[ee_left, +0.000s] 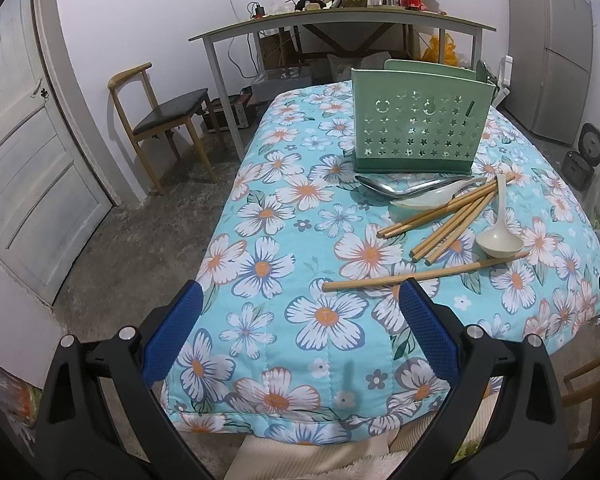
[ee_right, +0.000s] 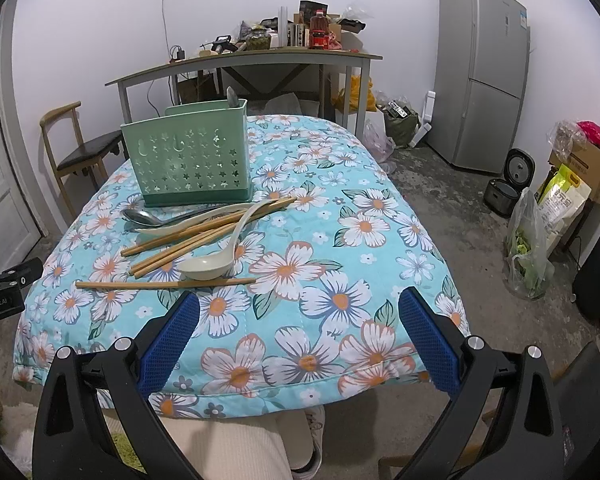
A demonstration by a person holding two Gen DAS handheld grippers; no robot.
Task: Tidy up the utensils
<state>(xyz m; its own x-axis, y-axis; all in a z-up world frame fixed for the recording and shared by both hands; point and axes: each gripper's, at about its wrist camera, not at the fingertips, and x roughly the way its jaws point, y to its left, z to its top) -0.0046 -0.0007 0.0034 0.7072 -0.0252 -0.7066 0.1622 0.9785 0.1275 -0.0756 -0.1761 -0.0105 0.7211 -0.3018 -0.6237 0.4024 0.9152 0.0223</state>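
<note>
Bench [ee_left: 268, 320]: covered by a quilted turquoise cloth printed with white and orange flowers; it carries all the utensils.

Holder [ee_left: 418, 128]: pale green plastic caddy with star-shaped cutouts, upright at the far part of the bench. In the right wrist view one grey handle tip [ee_right: 233, 97] sticks up from its rear compartment; what else it contains cannot be told.

Metal spoon [ee_left: 384, 187]: lying flat just in front of the holder's base, bowl toward the left of the left wrist view.

White soup spoon [ee_left: 420, 199]: lying beside the metal spoon, its handle crossing the pile of chopsticks.

Chopsticks [ee_left: 440, 220]: a loose bundle of wooden sticks, fanned out at a slant in front of the holder, touching and overlapping one another.

Ladle [ee_left: 499, 236]: cream plastic, bowl nearest the viewer, handle running back over the chopstick bundle.

Single chopstick [ee_left: 424, 274]: lying apart from the bundle, crosswise, with the ladle bowl touching or just over its right part.

Left tongs [ee_left: 300, 300]: blue-padded fingers spread wide, holding nothing, hovering over the near left part of the bench; the right finger tip sits just beside the single chopstick.

Right tongs [ee_right: 298, 304]: likewise spread wide and empty, over the near edge of the bench, the single chopstick just beyond the left finger.

Surroundings: wooden chair [ee_left: 160, 120], cluttered side table [ee_right: 260, 58], grey fridge [ee_right: 482, 72], white door [ee_left: 24, 152].
</note>
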